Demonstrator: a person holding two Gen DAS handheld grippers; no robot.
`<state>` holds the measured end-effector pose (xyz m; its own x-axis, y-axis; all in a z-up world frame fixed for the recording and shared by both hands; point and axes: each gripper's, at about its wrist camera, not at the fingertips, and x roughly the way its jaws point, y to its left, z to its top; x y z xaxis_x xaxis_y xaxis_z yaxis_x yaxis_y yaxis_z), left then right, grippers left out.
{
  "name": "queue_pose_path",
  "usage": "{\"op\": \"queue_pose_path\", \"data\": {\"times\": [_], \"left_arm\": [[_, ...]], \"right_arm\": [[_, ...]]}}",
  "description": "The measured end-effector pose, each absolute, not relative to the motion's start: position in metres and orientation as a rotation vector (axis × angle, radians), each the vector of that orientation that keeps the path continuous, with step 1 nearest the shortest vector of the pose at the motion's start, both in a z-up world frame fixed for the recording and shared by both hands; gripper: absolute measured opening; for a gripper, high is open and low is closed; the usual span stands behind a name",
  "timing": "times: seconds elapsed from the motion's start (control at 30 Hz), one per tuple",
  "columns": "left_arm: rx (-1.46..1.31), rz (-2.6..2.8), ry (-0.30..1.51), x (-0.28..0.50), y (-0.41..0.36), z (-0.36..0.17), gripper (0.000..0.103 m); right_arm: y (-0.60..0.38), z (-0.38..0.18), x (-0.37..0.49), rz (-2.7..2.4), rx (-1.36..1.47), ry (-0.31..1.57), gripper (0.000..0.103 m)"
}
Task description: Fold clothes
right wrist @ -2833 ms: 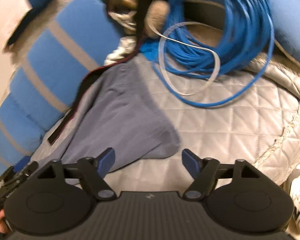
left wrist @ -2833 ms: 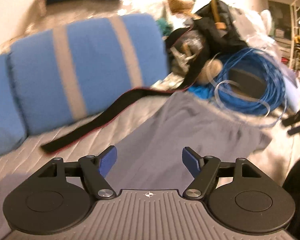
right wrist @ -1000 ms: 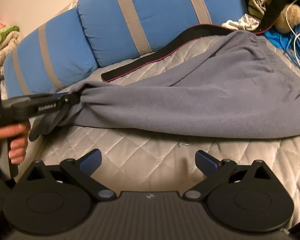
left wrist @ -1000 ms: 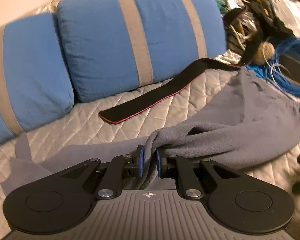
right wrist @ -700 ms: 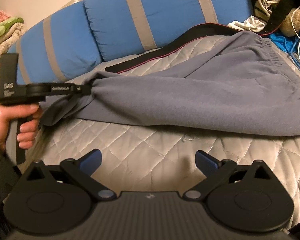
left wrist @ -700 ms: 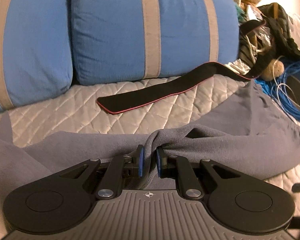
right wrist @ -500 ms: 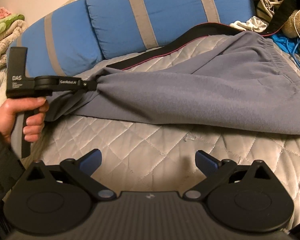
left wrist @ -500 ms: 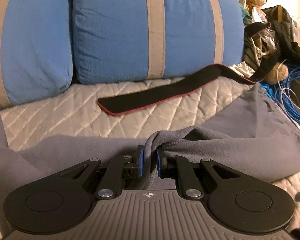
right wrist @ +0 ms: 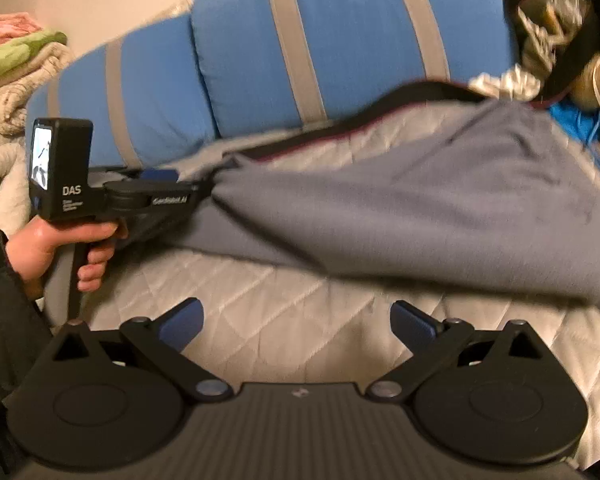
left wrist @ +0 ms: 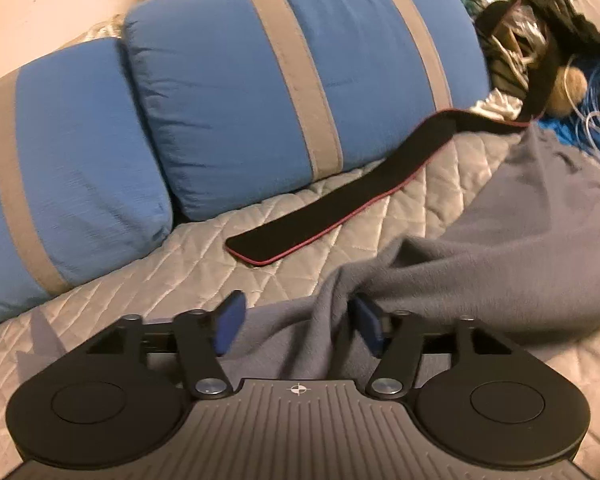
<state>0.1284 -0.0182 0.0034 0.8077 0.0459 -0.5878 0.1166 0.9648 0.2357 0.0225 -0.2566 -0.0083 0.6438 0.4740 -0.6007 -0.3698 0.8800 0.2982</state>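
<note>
The left gripper (left wrist: 298,330) has just been opening; its blue pads now stand apart with a ridge of the grey fleece garment (left wrist: 500,248) loose between them, leaning toward the right pad. The right gripper (right wrist: 298,322) hovers wide open and empty over the quilted silver-grey bedspread (right wrist: 284,320). The garment lies bunched across that bedspread, stretching to the right. Beyond it lies a black strap with red edging (left wrist: 340,208), then two blue pillows with grey stripes (left wrist: 300,80) against a pale wall. A coil of blue cable (left wrist: 596,92) and clutter sit far right.
</note>
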Motion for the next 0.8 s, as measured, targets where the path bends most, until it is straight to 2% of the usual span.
{"op": "queue_pose_path", "data": {"times": [0.13, 0.27, 0.53, 0.67, 0.77, 0.8], "left_arm": [[0.227, -0.075, 0.606, 0.105, -0.019, 0.020, 0.063], [0.315, -0.171, 0.585, 0.078, -0.034, 0.023, 0.063], [0.798, -0.339, 0.574, 0.040, -0.083, -0.029, 0.063], [0.896, -0.304, 0.568, 0.051, -0.089, -0.049, 0.063], [0.900, -0.297, 0.540, 0.061, -0.092, -0.054, 0.055], [0.895, -0.302, 0.535, 0.064, -0.093, -0.056, 0.046]], "right_arm": [[-0.269, 0.003, 0.018, 0.502, 0.201, 0.669, 0.103], [-0.285, 0.008, 0.017, 0.477, 0.287, 0.654, 0.103], [-0.295, 0.004, 0.017, 0.412, 0.378, 0.697, 0.103], [-0.288, 0.004, 0.011, 0.420, 0.326, 0.687, 0.103], [-0.280, 0.001, 0.007, 0.423, 0.269, 0.694, 0.103], [-0.278, 0.000, 0.007, 0.430, 0.261, 0.702, 0.103]]}}
